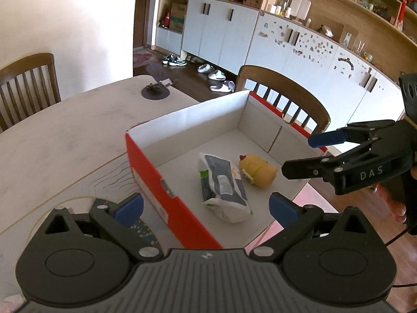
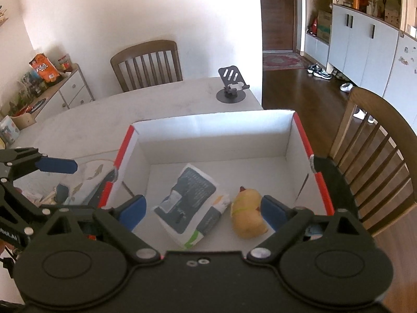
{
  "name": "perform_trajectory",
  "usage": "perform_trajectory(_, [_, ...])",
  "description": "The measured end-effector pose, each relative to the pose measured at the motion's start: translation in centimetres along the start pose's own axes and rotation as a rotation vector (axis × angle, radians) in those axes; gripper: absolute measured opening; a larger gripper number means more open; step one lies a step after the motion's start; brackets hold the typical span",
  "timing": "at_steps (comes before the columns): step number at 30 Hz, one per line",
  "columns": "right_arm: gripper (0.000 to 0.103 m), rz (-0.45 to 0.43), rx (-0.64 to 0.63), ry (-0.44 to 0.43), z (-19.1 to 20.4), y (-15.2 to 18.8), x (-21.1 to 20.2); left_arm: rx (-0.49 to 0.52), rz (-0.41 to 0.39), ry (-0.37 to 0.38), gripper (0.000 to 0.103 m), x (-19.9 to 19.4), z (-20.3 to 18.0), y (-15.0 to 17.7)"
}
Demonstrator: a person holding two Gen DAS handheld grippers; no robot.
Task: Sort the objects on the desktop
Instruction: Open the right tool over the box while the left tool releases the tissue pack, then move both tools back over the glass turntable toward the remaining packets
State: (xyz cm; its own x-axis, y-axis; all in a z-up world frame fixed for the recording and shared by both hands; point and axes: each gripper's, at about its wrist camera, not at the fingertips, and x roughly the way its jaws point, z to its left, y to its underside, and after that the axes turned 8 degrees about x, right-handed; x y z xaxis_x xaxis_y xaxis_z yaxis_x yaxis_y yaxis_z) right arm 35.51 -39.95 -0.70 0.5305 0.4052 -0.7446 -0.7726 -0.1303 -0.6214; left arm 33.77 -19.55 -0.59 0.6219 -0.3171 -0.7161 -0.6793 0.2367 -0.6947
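A red cardboard box point(image 1: 153, 182) with a white inside stands on the table. On its floor lie a white and grey tissue pack point(image 1: 221, 187) and, right of it, a yellow duck toy point(image 1: 258, 172). My left gripper point(image 1: 206, 208) hovers open over the box's near left corner with nothing between its blue pads. In the same view my right gripper point(image 1: 299, 155) reaches in open over the box's right wall. In the right wrist view the box point(image 2: 208, 120), the tissue pack point(image 2: 187, 203) and the duck point(image 2: 247, 214) lie below my open right gripper point(image 2: 203, 212). The left gripper point(image 2: 60, 187) hangs at the left.
A dark phone stand point(image 2: 232, 88) stands at the table's far edge. A fish-patterned mat point(image 2: 88, 174) with small items lies left of the box. Wooden chairs point(image 2: 146, 62) point(image 1: 284, 94) stand behind and to the right of the table. A person's hand point(image 1: 393, 203) holds the right gripper.
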Motion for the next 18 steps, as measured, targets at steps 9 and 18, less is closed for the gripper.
perform_trajectory(9, [0.095, -0.017, -0.006, 0.000, 3.6, 1.1, -0.8, -0.029, -0.022, -0.009, 0.103, -2.9, 1.5, 2.2])
perform_trajectory(18, [0.095, -0.019, -0.026, -0.007, 7.7, 2.2, -1.0, -0.044, -0.045, -0.032, 0.103, -6.2, 3.4, 5.2])
